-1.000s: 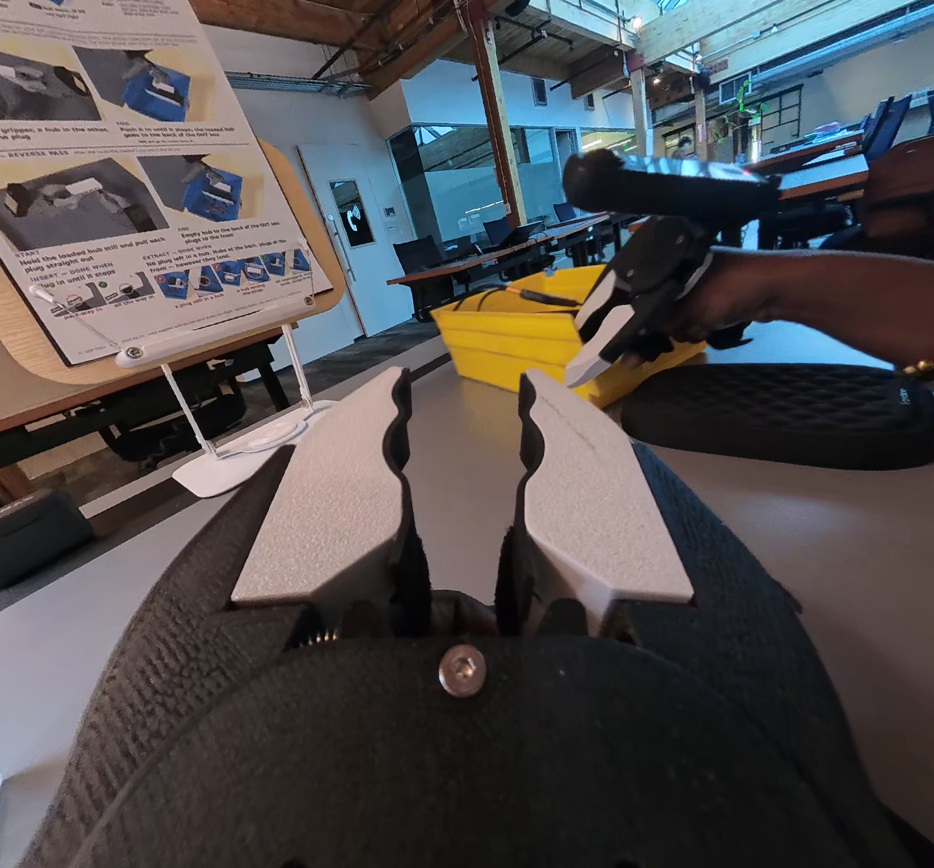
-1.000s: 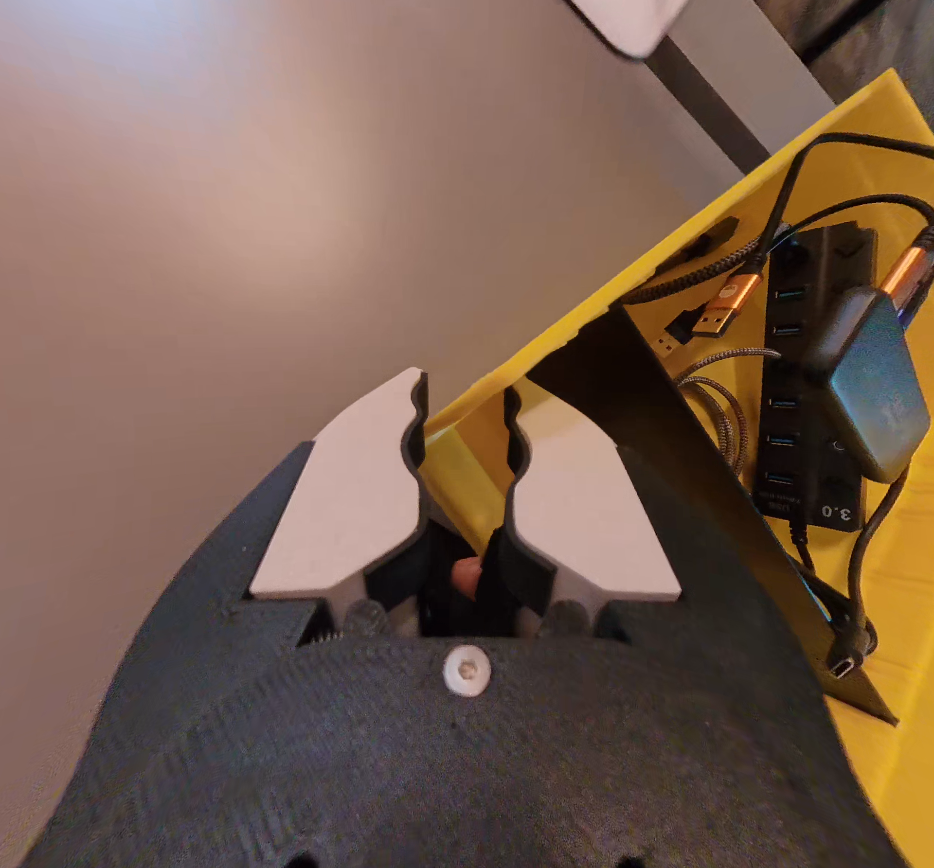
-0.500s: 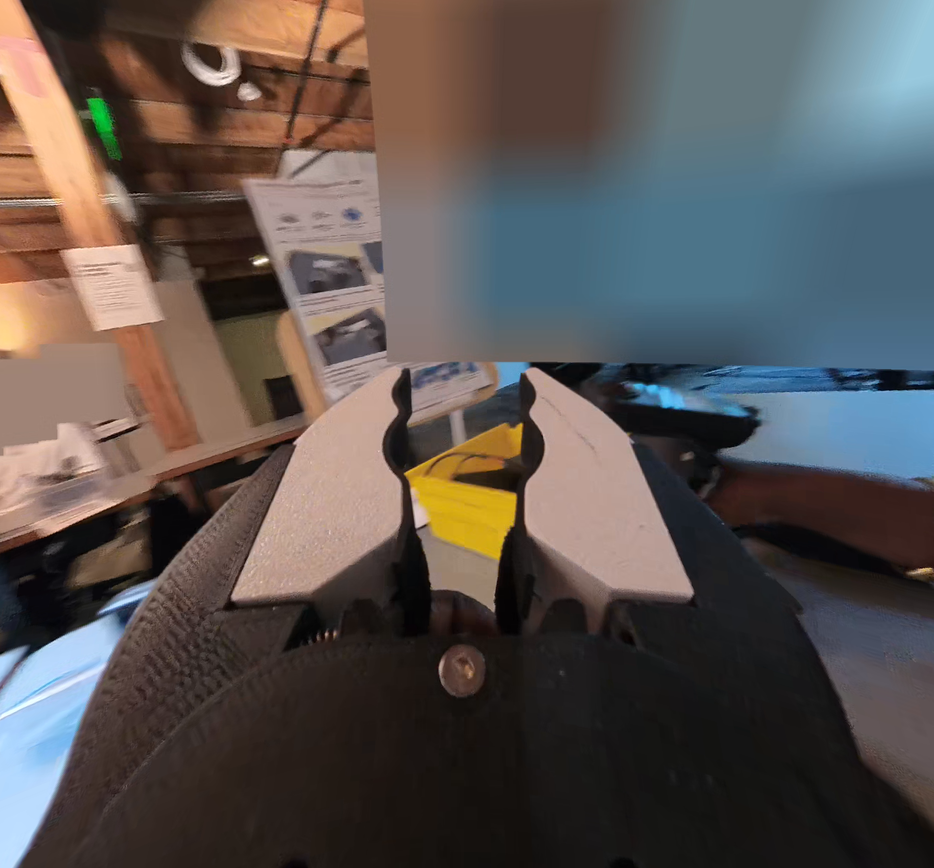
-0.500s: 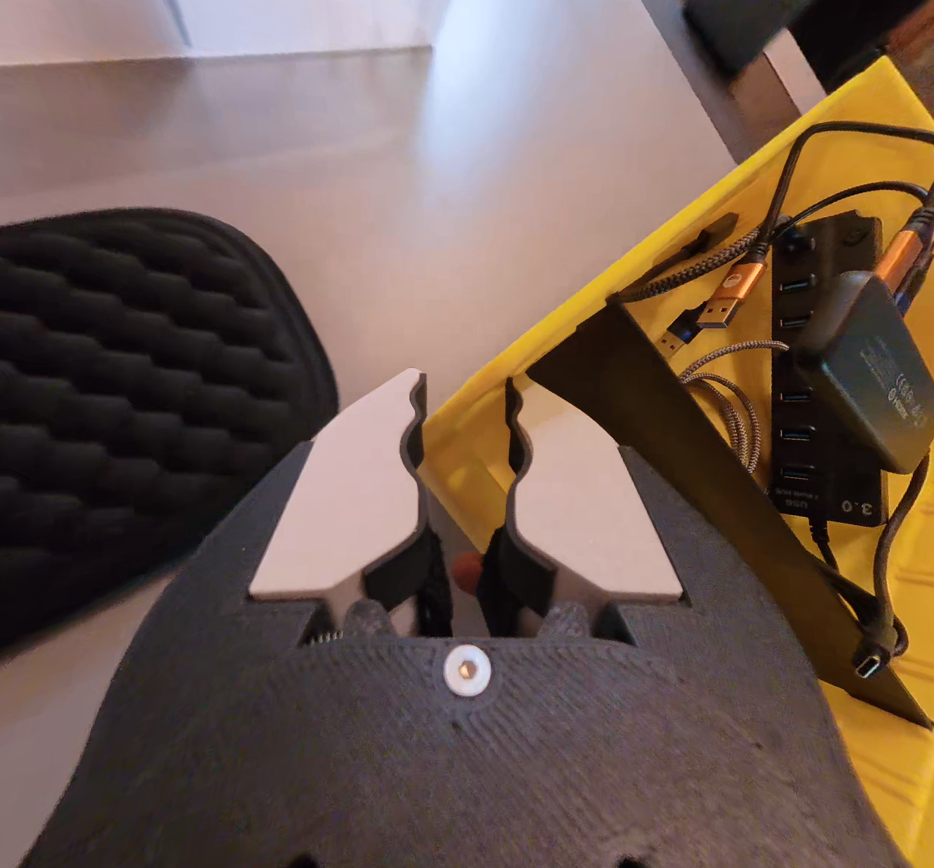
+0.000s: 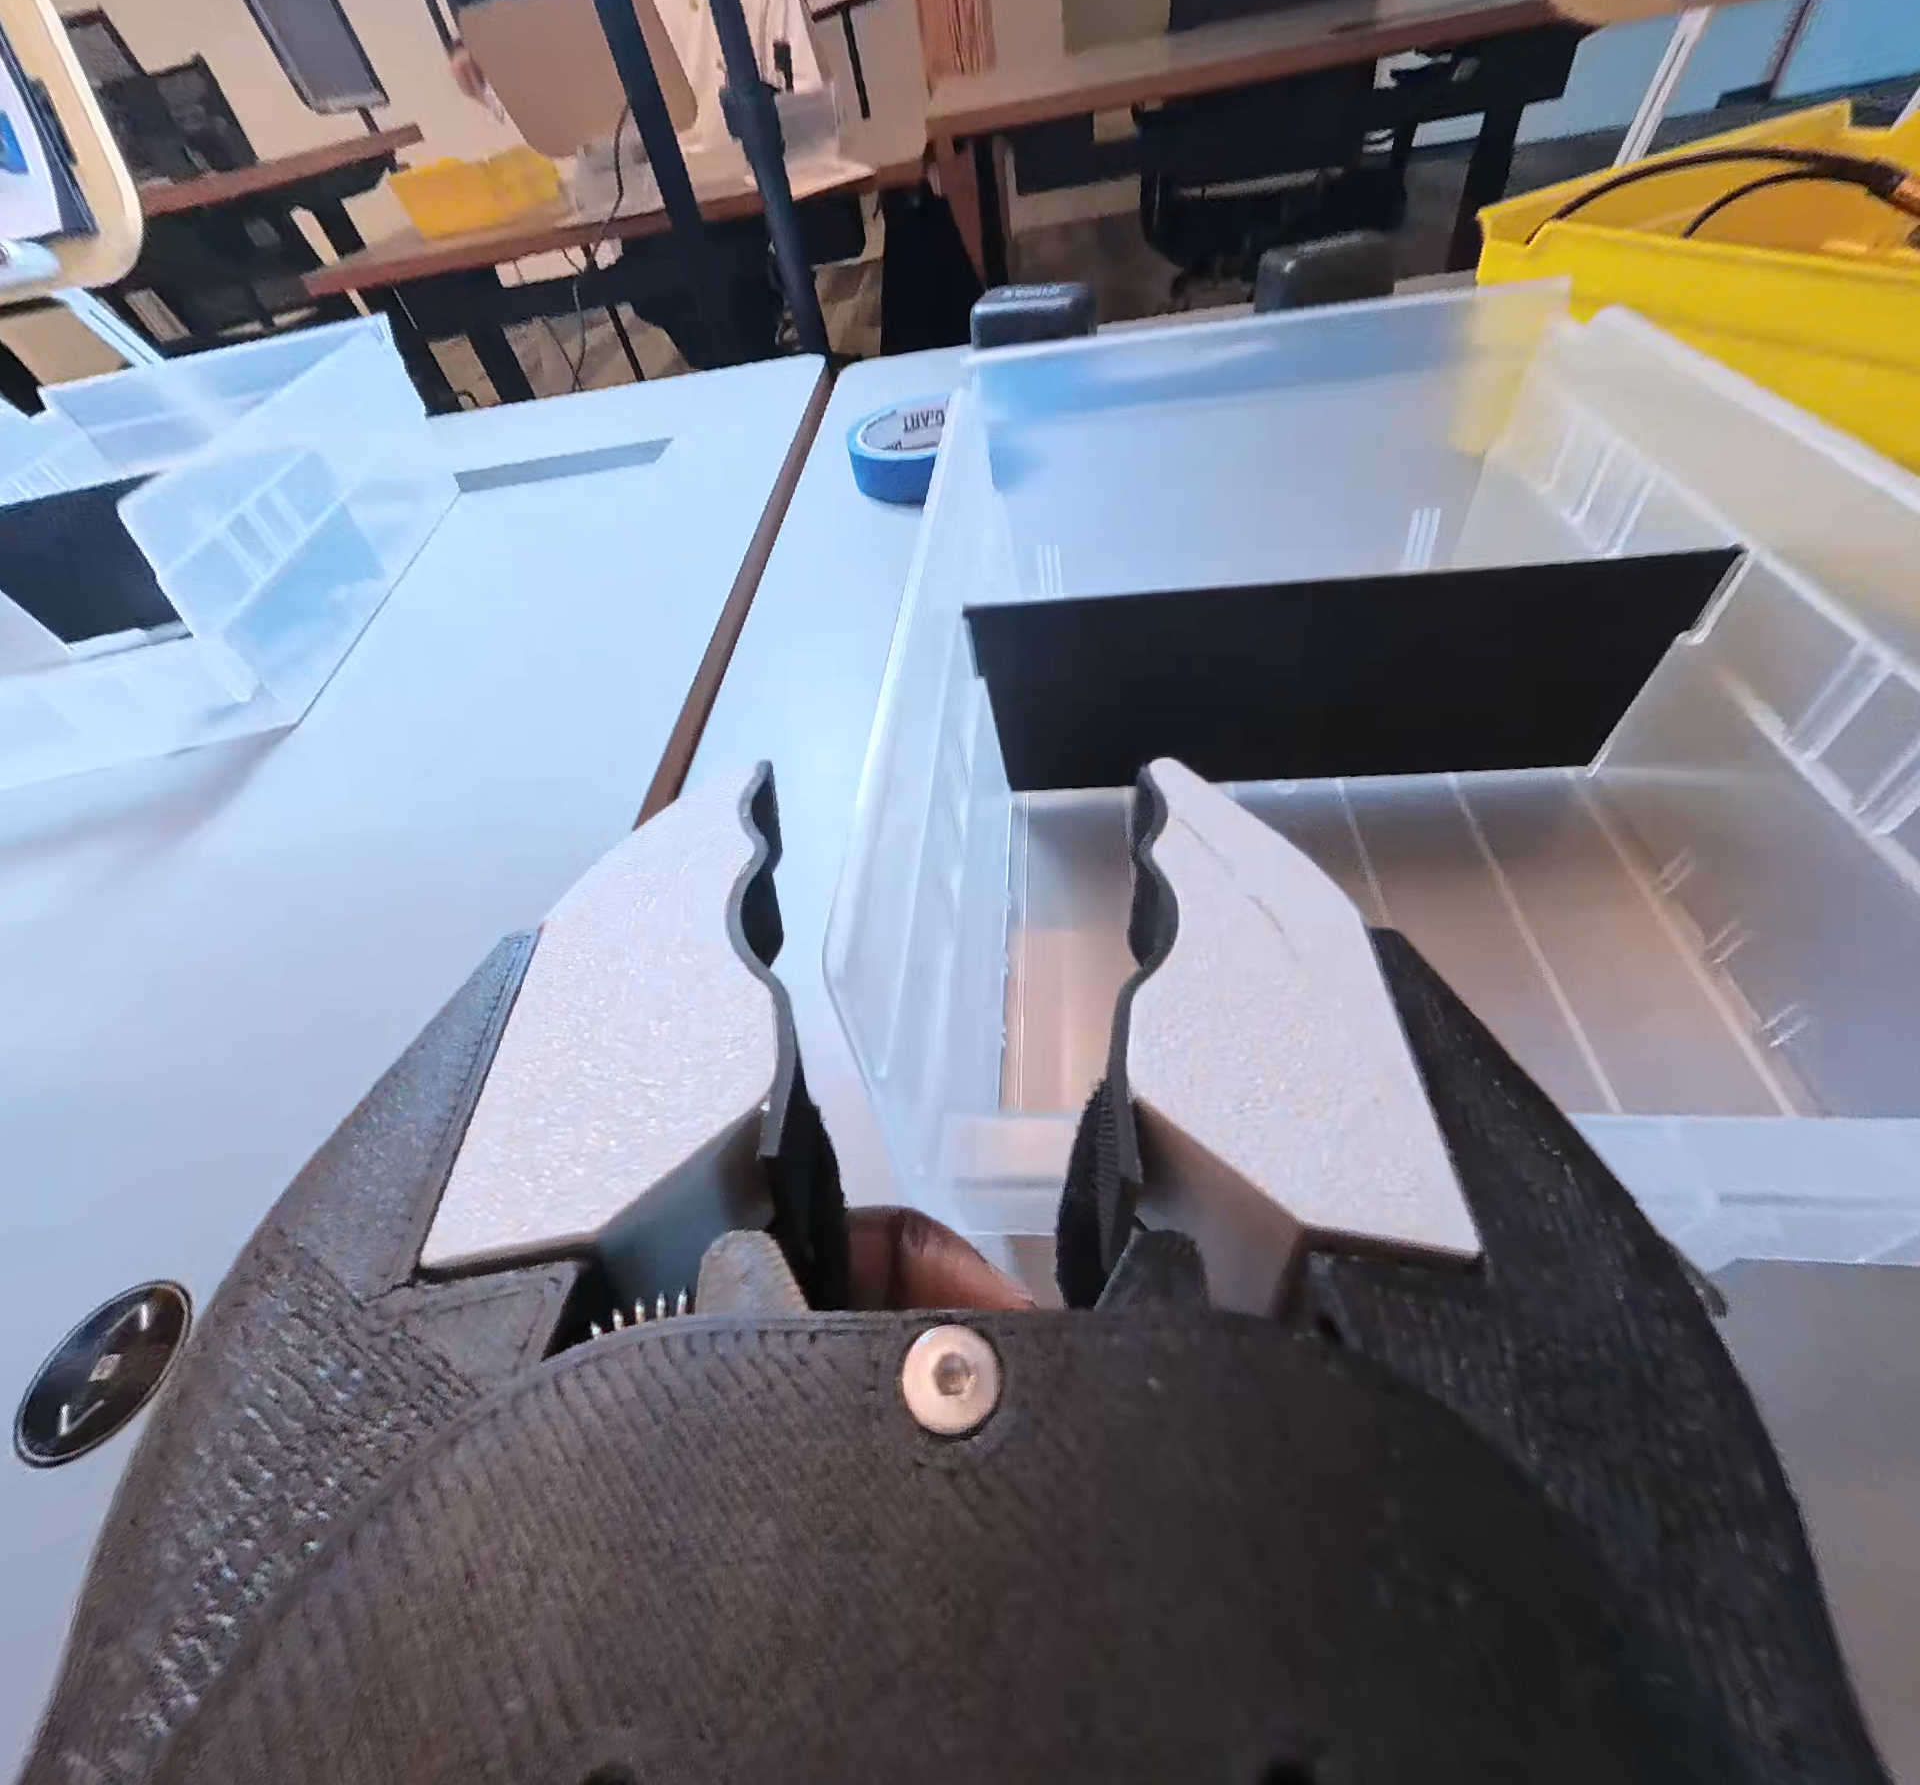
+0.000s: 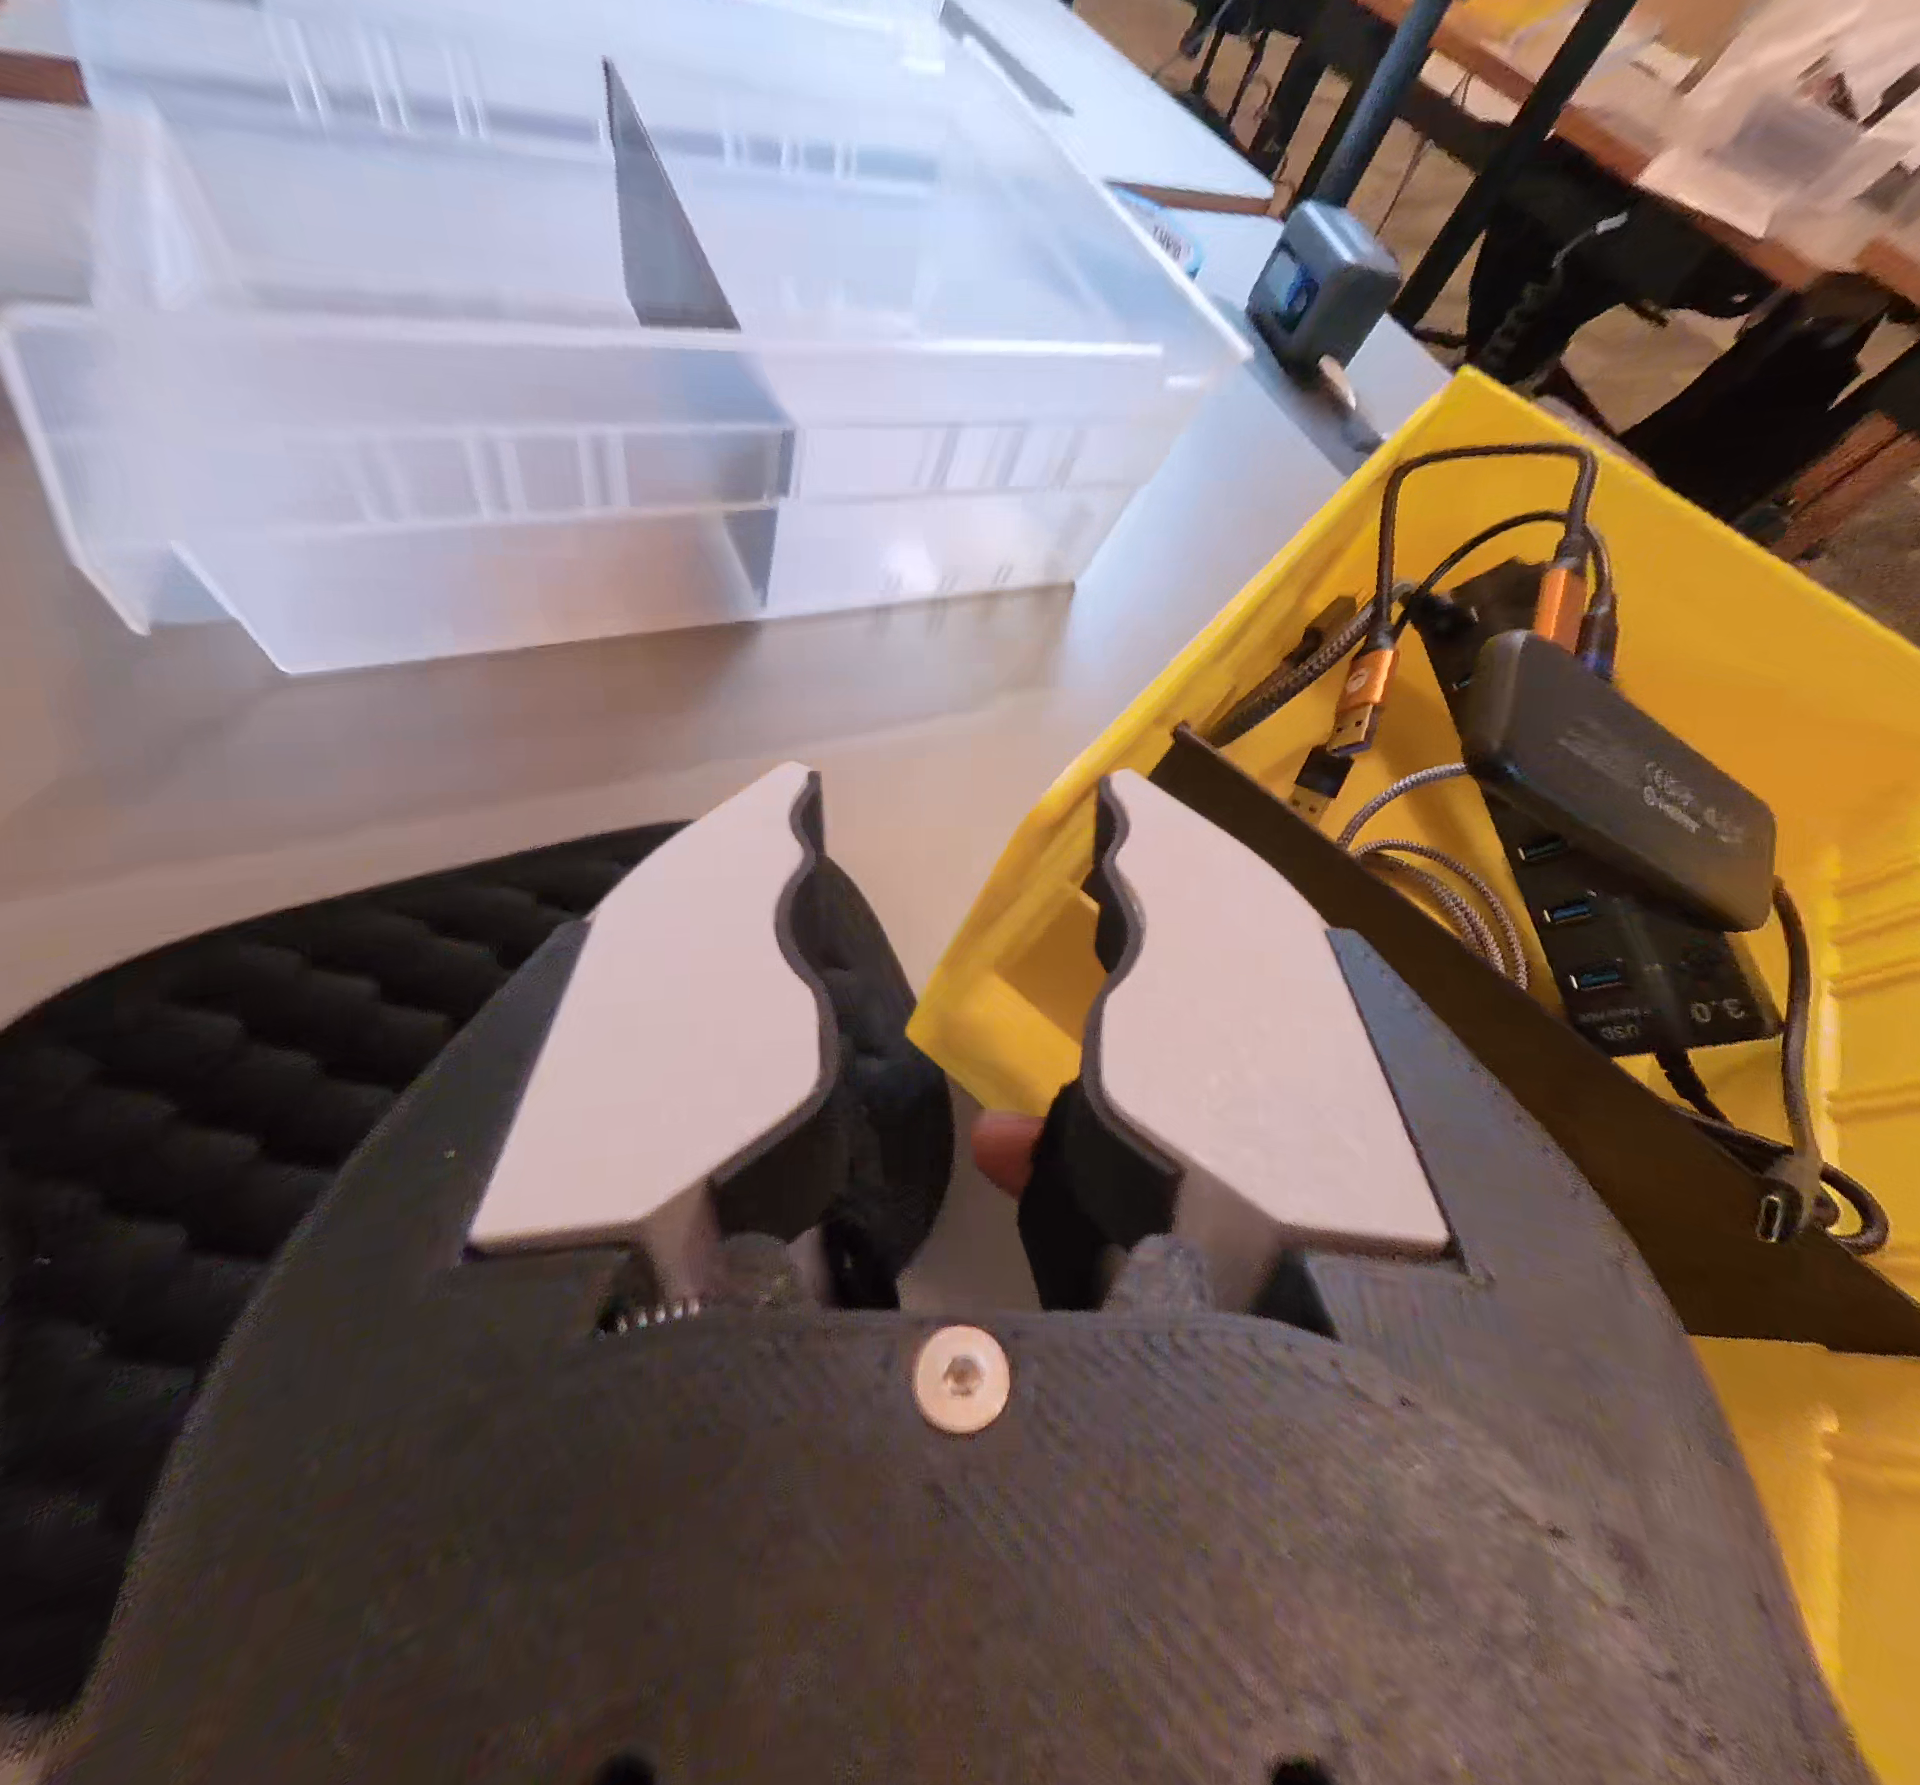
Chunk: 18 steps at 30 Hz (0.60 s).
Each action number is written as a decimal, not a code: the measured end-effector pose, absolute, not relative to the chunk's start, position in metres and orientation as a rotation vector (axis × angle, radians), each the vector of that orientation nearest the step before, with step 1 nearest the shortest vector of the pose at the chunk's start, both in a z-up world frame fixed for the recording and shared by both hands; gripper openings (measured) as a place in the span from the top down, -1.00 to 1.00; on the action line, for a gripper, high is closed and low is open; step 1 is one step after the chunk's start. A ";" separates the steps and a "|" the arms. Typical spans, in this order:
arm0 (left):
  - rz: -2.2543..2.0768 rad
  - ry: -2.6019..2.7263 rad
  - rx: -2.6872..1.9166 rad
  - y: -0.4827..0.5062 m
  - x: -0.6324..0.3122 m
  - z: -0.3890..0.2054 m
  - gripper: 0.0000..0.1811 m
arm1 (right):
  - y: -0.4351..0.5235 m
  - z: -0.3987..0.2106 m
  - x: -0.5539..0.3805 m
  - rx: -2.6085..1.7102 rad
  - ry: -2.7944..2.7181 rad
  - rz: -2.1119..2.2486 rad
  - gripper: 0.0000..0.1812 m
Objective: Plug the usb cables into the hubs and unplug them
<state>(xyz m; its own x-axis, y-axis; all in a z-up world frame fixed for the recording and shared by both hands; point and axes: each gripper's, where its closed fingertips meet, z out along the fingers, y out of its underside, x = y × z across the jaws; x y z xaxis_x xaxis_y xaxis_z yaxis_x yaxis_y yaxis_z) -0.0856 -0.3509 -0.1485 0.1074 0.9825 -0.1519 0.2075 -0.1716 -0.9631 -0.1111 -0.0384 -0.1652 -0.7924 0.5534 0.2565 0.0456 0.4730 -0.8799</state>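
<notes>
My left gripper [image 5: 951,785] has swung round to the clear bin [image 5: 1558,904], jaws now wider and empty. My right gripper [image 6: 956,785], jaws apart and empty, hovers at the yellow bin [image 6: 1714,592] where the hubs [image 6: 1621,785] and usb cables [image 6: 1351,686] wait ungrasped.

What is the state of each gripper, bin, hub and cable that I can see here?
Left gripper: jaws open, empty.
Right gripper: jaws open, empty.
Clear bin: empty, black divider upright across it.
Yellow bin: holds the hubs and cables.
Grey hub: lies on the black hub.
Orange-tipped cable: unplugged, loose.
</notes>
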 end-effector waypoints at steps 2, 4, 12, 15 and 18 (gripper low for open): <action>1.125 -1.229 -1.565 -0.350 -0.087 -0.157 0.36 | -0.045 -0.158 -0.101 -0.471 -2.179 1.320 0.37; 1.131 -1.237 -1.588 -0.349 -0.089 -0.161 0.40 | -0.059 -0.149 -0.086 -0.393 -2.159 1.400 0.45; 1.148 -1.283 -1.690 -0.350 -0.084 -0.165 0.49 | -0.039 -0.141 -0.106 -0.504 -1.946 1.277 0.42; 1.156 -1.295 -1.668 -0.352 -0.085 -0.164 0.55 | -0.024 -0.167 -0.121 -0.563 -2.028 1.115 0.39; 1.149 -1.321 -1.662 -0.354 -0.083 -0.164 0.62 | -0.033 -0.179 -0.128 -0.498 -2.102 1.084 0.82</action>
<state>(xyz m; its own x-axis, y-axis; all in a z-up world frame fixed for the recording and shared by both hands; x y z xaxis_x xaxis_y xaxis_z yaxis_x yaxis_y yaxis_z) -0.0834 -0.3540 -0.1640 0.0809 0.9746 -0.2087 0.3420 -0.2238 -0.9127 -0.1277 -0.0333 -0.1792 -0.6741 0.6109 0.4152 0.0159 0.5740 -0.8187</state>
